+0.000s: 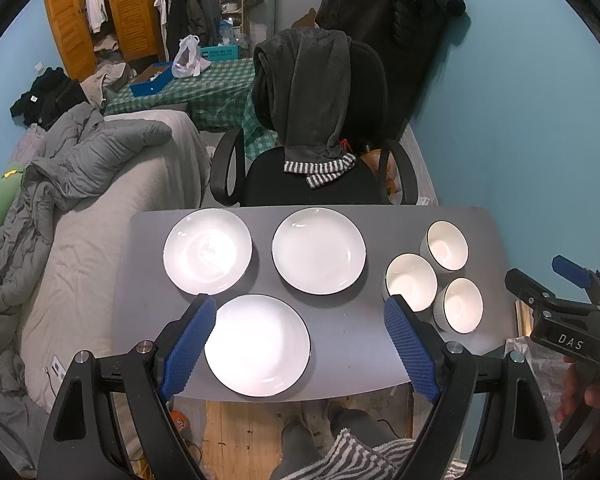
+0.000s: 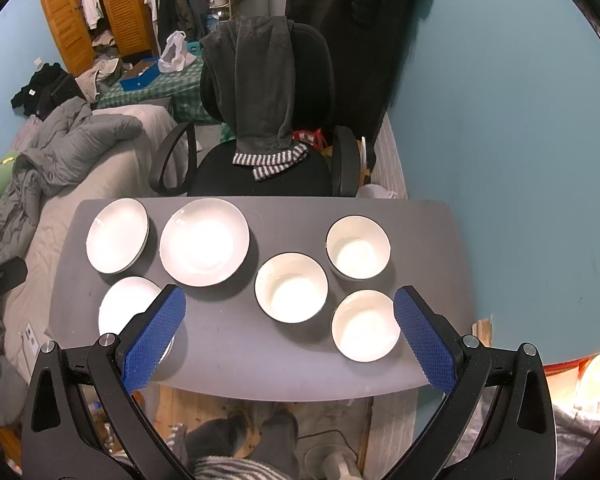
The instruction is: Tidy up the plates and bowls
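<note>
Three white plates lie on the grey table: a far left plate, a far middle plate and a near plate. Three white bowls cluster at the right: a far bowl, a middle bowl and a near bowl. My left gripper is open and empty, held above the near plate. My right gripper is open and empty above the table's front, with the middle bowl and near bowl between its fingers in view. The right gripper also shows in the left wrist view.
A black office chair draped with a dark towel stands behind the table. A bed with grey bedding lies to the left. A blue wall runs close along the table's right side. The wooden floor shows below the front edge.
</note>
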`<state>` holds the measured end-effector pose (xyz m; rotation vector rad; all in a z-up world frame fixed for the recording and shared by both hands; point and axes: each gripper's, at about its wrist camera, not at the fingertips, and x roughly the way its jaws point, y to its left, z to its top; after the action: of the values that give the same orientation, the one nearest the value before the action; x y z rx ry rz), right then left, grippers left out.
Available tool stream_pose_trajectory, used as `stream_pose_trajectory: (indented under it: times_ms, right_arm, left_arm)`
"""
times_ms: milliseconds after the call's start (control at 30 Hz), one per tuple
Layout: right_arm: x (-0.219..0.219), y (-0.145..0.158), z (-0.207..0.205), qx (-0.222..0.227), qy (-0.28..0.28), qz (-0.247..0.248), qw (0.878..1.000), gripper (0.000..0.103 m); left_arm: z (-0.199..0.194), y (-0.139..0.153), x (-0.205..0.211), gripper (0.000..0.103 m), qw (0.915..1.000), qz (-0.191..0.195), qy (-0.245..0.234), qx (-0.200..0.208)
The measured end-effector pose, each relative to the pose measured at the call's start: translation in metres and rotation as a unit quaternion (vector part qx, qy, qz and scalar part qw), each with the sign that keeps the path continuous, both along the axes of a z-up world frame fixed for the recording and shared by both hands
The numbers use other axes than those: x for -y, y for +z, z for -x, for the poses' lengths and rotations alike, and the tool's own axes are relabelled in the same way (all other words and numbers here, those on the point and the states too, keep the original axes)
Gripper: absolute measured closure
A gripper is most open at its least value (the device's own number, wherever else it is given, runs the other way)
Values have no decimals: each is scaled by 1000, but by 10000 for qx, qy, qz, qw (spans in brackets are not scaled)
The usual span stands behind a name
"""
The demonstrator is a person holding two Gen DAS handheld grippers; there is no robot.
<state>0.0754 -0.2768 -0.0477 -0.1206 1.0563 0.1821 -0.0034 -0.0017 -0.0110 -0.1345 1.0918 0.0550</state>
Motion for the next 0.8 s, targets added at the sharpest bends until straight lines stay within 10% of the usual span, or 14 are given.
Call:
stream_pose_trajectory:
  times_ms: [800]
  right_arm:
    - [-23, -14, 0, -61, 381, -185, 9991, 1]
  left_arm:
    - [1, -28, -18, 16, 9993, 19, 59, -363]
